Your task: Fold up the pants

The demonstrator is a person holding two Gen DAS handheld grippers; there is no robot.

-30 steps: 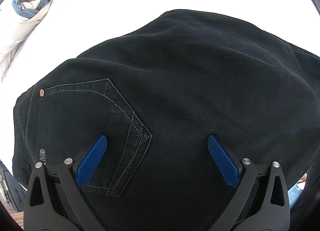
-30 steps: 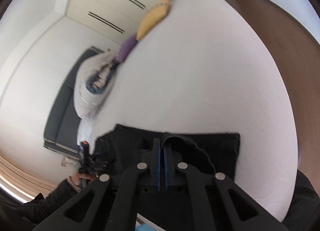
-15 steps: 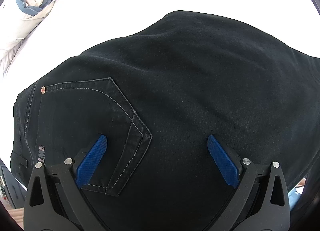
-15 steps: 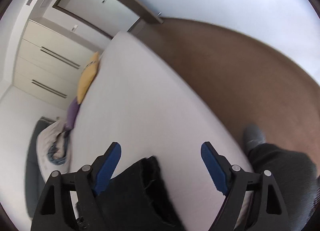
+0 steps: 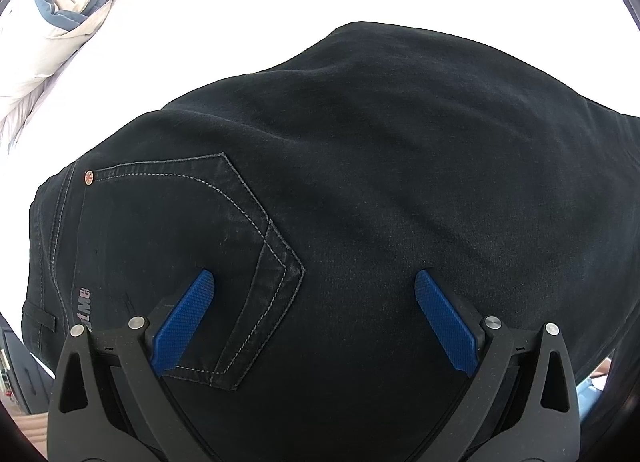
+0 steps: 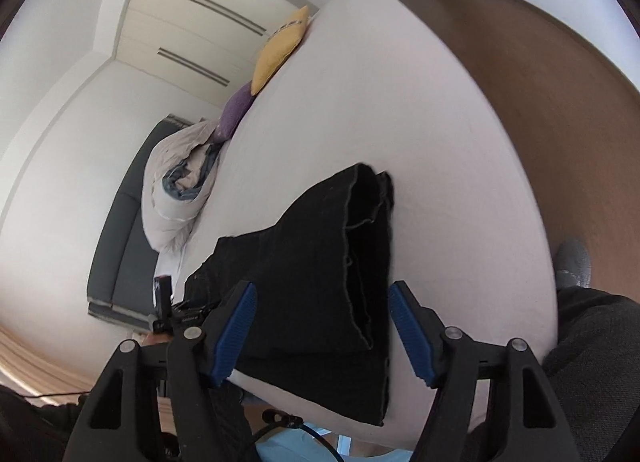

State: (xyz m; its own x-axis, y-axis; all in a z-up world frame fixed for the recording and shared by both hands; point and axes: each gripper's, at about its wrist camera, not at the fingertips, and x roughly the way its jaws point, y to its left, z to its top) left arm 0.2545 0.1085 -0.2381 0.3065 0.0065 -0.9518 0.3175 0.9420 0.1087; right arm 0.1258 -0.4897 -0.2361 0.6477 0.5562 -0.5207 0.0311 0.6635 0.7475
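Looking along your right gripper (image 6: 320, 326), you have its jaws spread, lately narrowed a little, with nothing clamped, the pants (image 6: 320, 282) running lengthwise ahead across the bed (image 6: 440, 142), hems farthest; your left gripper (image 5: 312, 318) hovers open over the back pocket (image 5: 192, 246).

i see the black denim pants (image 5: 360, 190) lying folded over on the white bed (image 6: 420, 110), near its front edge. the back pocket (image 5: 192, 262) with pale stitching and a copper rivet faces up, and the stacked leg hems (image 6: 360, 222) lie doubled, frayed edges showing.
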